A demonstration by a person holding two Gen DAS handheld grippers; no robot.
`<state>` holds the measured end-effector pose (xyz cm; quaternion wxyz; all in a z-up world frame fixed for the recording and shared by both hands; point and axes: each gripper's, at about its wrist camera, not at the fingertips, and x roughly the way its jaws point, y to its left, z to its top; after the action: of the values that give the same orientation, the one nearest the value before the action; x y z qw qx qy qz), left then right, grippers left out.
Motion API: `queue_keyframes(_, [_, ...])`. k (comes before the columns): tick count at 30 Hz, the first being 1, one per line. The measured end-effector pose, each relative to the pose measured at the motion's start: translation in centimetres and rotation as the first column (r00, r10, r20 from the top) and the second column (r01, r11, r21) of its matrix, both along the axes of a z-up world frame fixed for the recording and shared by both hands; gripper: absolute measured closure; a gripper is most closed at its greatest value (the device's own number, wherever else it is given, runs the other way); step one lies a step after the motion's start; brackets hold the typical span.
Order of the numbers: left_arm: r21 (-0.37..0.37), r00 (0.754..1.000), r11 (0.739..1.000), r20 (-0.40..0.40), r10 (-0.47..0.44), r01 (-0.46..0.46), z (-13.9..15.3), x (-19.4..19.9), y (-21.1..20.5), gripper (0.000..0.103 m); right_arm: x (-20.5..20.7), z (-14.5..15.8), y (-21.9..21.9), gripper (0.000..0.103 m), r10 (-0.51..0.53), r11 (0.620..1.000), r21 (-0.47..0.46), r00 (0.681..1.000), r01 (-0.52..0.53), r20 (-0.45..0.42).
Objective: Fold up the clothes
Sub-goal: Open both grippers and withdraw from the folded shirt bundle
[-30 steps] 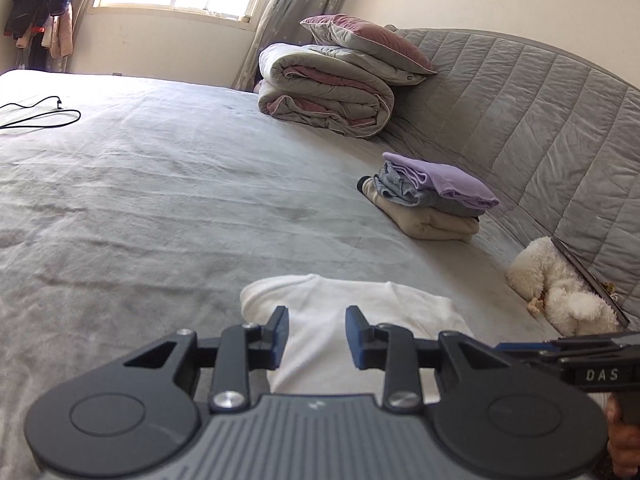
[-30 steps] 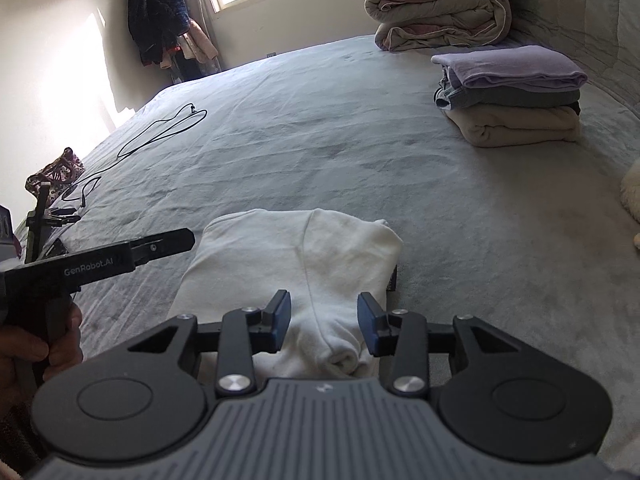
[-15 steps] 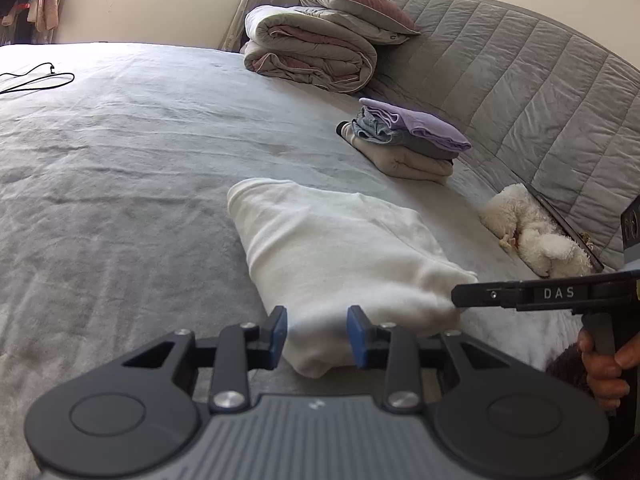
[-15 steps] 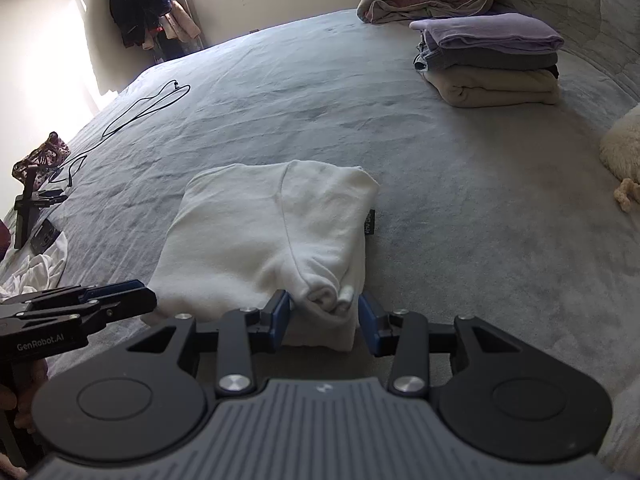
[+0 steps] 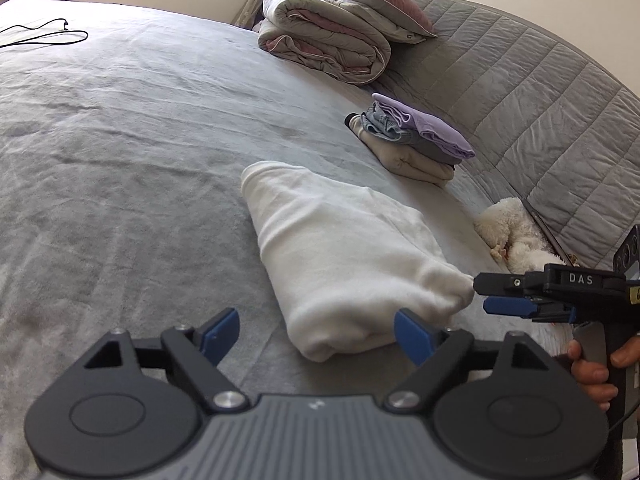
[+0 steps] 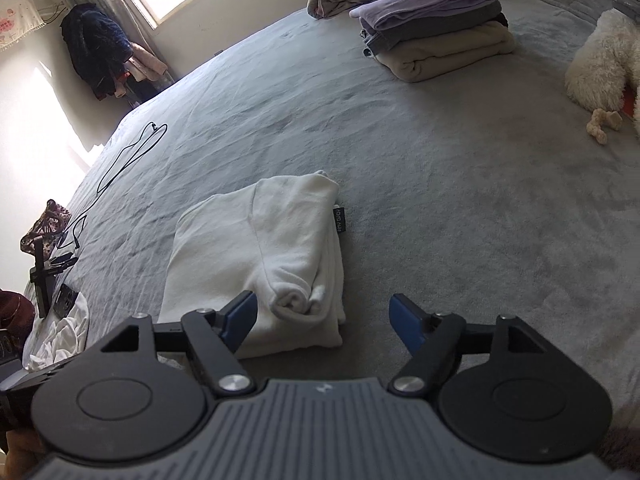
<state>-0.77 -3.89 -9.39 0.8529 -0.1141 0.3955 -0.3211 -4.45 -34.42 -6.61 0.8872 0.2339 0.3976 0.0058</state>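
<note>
1. Lying folded on the grey bed (image 5: 120,128), the white garment (image 5: 340,248) sits near its front edge.
2. Left gripper (image 5: 316,330) spread wide, holding nothing, its near end between the fingers.
3. Right gripper (image 6: 322,318) likewise wide and empty; whether its left finger touches the cloth is unclear.
4. Stacked folded clothes (image 6: 436,36) sit well apart.
</note>
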Motion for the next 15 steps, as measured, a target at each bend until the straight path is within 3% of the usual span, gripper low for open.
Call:
queue_keyframes(5, [-0.007,0.996,1.000,-0.085,0.024,-0.025,-0.2,0.7,0.2,0.010,-0.1,0.4,0.5,0.003,0.003,1.000,-0.020,1.000,-0.003,-0.024])
queue_keyframes(15, [-0.054,0.985,0.997,-0.169,0.039,-0.049,-0.5,1.4,1.0,0.009,1.0,0.9,1.8,0.001,0.044,0.999,-0.029,0.998,-0.045,-0.035])
